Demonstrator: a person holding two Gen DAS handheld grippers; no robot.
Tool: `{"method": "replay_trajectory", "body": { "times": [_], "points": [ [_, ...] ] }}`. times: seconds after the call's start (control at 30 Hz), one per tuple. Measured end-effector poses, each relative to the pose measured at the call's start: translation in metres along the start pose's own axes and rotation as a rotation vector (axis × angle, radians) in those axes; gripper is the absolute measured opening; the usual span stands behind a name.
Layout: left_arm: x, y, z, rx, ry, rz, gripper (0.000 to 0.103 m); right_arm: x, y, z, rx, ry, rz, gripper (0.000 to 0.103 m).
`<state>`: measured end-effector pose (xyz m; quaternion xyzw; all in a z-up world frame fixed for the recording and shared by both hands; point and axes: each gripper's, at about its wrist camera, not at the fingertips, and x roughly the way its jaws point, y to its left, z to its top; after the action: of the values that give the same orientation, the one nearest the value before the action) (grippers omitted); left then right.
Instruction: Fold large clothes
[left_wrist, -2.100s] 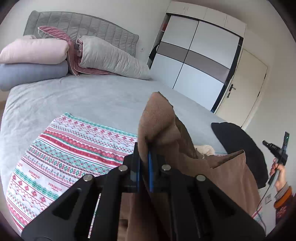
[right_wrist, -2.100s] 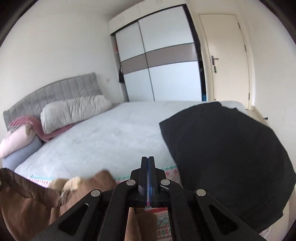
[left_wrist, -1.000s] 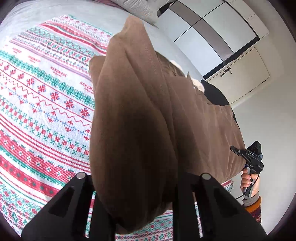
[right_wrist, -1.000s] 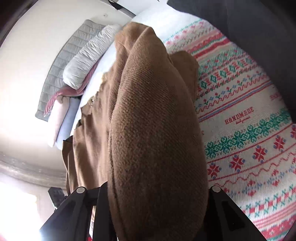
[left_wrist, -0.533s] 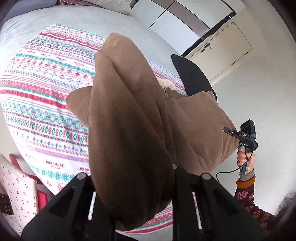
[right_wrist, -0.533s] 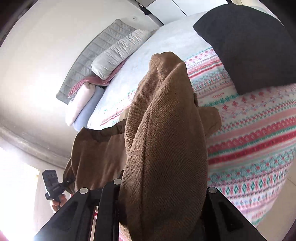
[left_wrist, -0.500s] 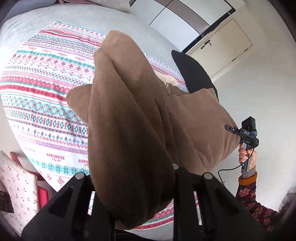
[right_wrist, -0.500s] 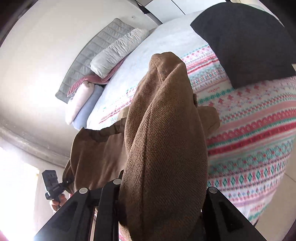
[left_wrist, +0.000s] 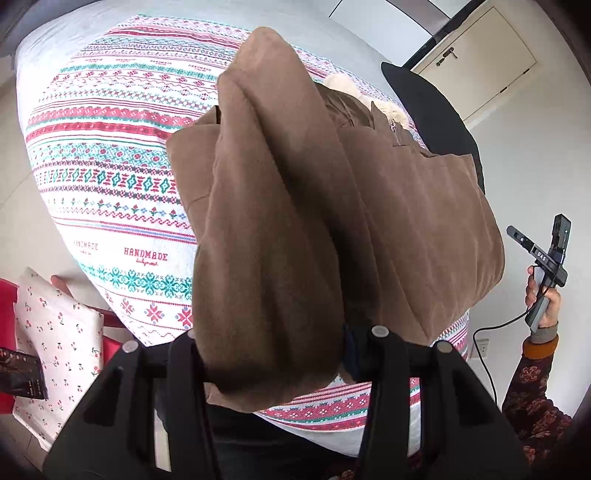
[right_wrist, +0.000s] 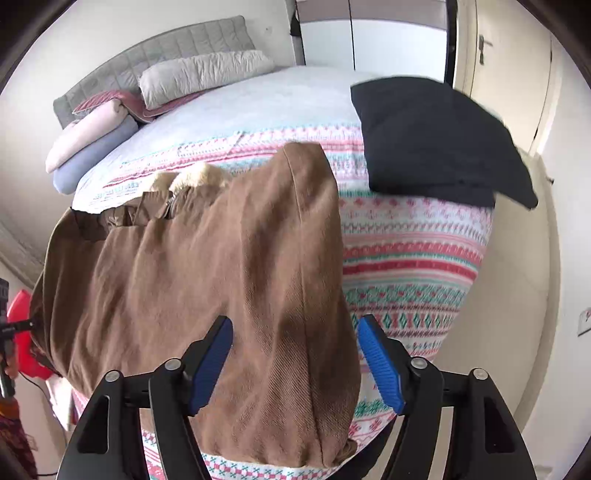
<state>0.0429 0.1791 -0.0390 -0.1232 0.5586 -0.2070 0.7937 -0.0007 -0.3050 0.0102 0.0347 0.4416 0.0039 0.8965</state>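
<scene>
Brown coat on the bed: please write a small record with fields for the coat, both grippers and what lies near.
coat: brown coat, folded, lying on the patterned blanket
collar: pale fleece, at the far end
right gripper: jaws opening, coat fold between the blue pads, right pad clear of the cloth
left gripper: jaws opening, coat fold between them
neighbour: black garment, on the far right of the bed
pillows: at the headboard

A bed (right_wrist: 295, 96) with a grey quilted headboard (right_wrist: 155, 62) fills the pale-walled room, pillows (right_wrist: 203, 75) and rolled bedding (right_wrist: 92, 136) stacked at its far left, a white sliding wardrobe (right_wrist: 388, 33) and cream door (right_wrist: 498, 66) beyond on the right, daylight glaring from the left.
</scene>
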Motion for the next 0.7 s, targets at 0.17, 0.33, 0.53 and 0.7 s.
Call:
{"method": "replay_trajectory", "body": {
  "times": [0.17,0.33,0.53,0.7],
  "points": [
    [-0.007,-0.002,-0.003,0.016,0.036,0.049,0.05,-0.001,0.019,0.023,-0.109,-0.034,-0.023,0.08],
    [-0.03,-0.004,-0.005,0.07,-0.006,0.122,0.063,0.021,0.04,0.037,-0.202,-0.028,0.042,0.08],
    [-0.034,0.005,0.031,0.05,-0.093,0.129,0.067,0.077,0.08,0.07,-0.251,0.052,0.174,0.08],
    [-0.01,0.015,0.074,0.062,-0.163,0.107,0.068,0.139,0.123,0.079,-0.257,0.191,0.298,0.08]
  ]
}}
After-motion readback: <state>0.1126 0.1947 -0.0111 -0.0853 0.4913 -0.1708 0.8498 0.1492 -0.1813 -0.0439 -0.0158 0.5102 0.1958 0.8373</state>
